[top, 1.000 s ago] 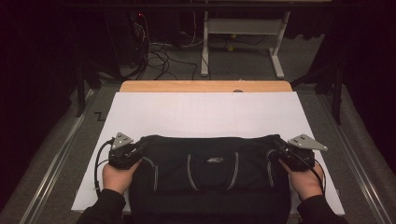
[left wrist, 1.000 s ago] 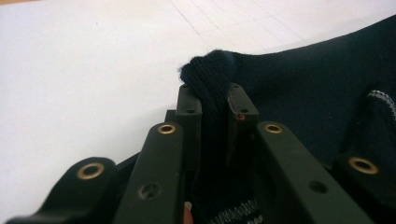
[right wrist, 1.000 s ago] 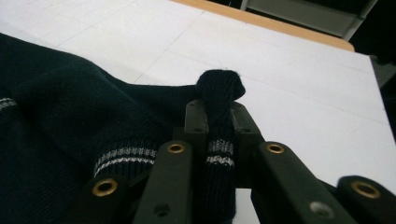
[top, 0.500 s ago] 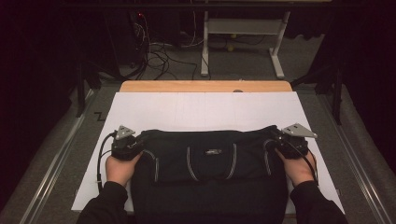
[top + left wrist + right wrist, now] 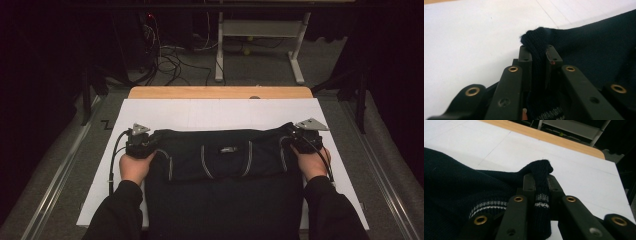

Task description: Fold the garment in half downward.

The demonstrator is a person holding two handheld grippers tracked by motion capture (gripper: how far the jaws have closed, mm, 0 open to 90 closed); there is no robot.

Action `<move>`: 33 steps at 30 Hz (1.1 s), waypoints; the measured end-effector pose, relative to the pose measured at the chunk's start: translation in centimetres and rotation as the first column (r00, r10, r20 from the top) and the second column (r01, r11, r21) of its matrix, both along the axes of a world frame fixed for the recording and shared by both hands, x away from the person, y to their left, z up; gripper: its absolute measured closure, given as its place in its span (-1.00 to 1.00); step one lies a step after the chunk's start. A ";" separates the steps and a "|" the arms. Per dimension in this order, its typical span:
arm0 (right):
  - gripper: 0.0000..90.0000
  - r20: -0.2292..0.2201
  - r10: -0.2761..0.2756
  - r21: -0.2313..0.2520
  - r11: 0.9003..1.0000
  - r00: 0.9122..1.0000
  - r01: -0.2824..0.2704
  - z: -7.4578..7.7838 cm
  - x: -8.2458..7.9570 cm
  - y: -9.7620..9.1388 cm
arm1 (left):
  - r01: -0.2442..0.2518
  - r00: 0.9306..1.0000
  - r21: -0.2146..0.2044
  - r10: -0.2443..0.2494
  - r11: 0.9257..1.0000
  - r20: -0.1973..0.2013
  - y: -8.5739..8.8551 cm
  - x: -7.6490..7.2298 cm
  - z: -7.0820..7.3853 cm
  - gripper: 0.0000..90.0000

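Sweater (image 5: 225,175), a dark navy knit with pale stripes on its ribbing, lies on the white surface (image 5: 210,116), its near part running off the bottom of the high view between the person's sleeves. Its far part is doubled over into a band across the cloth, with a small label showing at the middle. The left gripper (image 5: 141,142) pinches the left end of that band and the right gripper (image 5: 305,140) the right end, each hand low over the surface.

In the left gripper view its fingers (image 5: 525,58) are clenched on a bunched nub of knit that sticks up past the tips. In the right gripper view the fingers (image 5: 529,183) grasp a striped cuff or hem corner in the same way.

As I judge it, this is a fold in progress: both corners are taken and the first fold across the width looks begun, the doubled band sitting fairly even from side to side. What is left is to lay the band flat, let go of both corners, and make any further folds. The far half of the surface, up to the bare wooden strip (image 5: 220,92) at its edge, gives room for that.
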State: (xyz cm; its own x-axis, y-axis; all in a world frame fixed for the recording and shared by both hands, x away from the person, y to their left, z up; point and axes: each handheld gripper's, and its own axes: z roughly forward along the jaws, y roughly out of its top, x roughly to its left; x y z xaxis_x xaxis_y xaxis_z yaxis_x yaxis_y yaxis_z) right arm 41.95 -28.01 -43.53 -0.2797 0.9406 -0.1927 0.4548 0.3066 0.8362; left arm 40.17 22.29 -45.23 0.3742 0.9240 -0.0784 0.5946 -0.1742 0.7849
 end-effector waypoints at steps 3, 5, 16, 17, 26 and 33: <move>0.82 0.026 -0.006 0.008 1.000 1.000 0.006 0.6 0.6 0.1 | -0.010 1.000 0.005 0.010 1.000 0.000 -0.2 0.6 0.4 0.66; 0.82 0.036 -0.012 0.016 1.000 0.999 0.011 1.1 0.9 0.1 | -0.020 1.000 -0.001 0.020 1.000 0.011 -0.2 0.9 0.7 0.66; 0.81 0.005 -0.022 0.023 0.999 1.000 0.022 0.1 2.4 0.6 | -0.036 0.998 0.024 0.037 0.999 -0.045 -0.7 2.3 -0.7 0.62; 0.80 -0.005 -0.024 0.025 0.999 1.000 0.024 -0.4 2.6 0.6 | -0.037 0.998 0.028 0.038 0.999 -0.053 -0.8 2.5 -0.9 0.60; -0.02 -0.056 -0.037 0.070 0.997 0.998 0.041 -0.8 2.7 0.3 | -0.085 0.992 -0.017 0.083 0.996 -0.099 0.1 2.5 -0.7 -0.16; -0.33 -0.038 0.018 0.125 0.992 0.999 -0.013 0.7 0.6 -0.1 | -0.058 0.998 -0.058 0.057 0.997 -0.023 0.1 0.3 1.7 -0.40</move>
